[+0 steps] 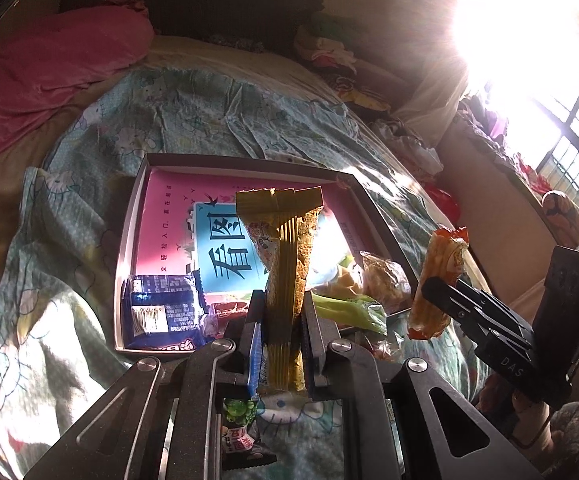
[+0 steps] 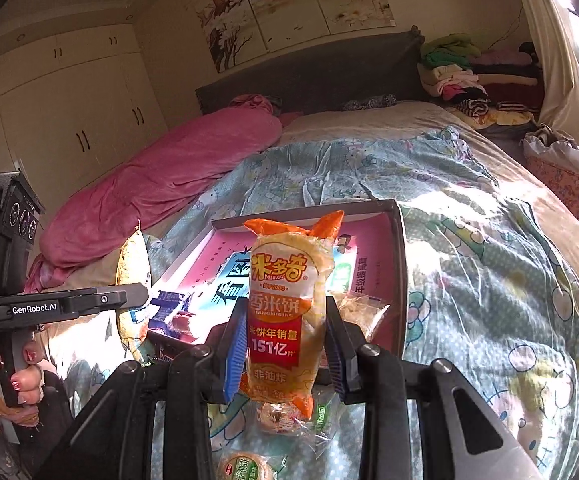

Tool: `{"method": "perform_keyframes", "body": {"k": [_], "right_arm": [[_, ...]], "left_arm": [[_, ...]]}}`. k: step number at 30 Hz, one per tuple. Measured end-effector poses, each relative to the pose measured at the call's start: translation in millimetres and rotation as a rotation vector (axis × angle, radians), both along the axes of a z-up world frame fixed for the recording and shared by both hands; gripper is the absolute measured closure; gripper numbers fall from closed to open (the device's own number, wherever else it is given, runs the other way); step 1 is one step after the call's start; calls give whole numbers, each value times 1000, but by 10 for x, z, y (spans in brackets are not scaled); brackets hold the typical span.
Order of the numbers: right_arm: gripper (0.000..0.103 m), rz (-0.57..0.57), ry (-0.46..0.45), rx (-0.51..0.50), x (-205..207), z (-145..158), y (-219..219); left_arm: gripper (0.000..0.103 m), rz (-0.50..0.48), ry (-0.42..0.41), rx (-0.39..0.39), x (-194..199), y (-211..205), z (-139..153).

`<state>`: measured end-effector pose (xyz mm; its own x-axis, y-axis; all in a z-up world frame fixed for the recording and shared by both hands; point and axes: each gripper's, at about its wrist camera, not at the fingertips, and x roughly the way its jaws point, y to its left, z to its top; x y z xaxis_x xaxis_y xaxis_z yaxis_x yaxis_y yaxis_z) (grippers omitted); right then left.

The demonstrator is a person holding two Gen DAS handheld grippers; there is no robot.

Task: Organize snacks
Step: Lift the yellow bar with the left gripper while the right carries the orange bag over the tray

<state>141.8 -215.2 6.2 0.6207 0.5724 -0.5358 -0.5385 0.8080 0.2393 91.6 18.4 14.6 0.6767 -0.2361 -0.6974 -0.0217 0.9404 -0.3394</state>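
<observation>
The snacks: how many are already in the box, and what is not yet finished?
Done: a blue packet and a few other snacks lie in the box. In hand: the left gripper is shut on a yellow snack pack, and the right gripper on an orange rice cracker pack, both above the bed. Left: loose packets on the blanket.

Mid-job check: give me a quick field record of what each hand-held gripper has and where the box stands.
left hand-held gripper: shut on yellow snack packet, held upright
right hand-held gripper: shut on orange rice cracker packet, held upright
box: open, on the bedspread, beyond both packets
in box: blue packet at the near left corner, others near the right side
</observation>
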Motion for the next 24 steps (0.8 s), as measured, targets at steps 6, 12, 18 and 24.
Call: {"method": "perform_keyframes", "body": {"k": [6,12,18,24], "right_arm": [[68,-22,-10,13,33,36,-45],[68,-22,-28,-5,80,53,-2],[68,-16,-33,-18,118,40,51],[68,-17,-29,-20,164,22,69]], "left_arm": [[87,10,-4,37,100,-25,-17],[87,18,2,70,201,-63,-41],[87,22,16,77,288,-102,-96],[87,23,23,101,364,-133,-125]]}}
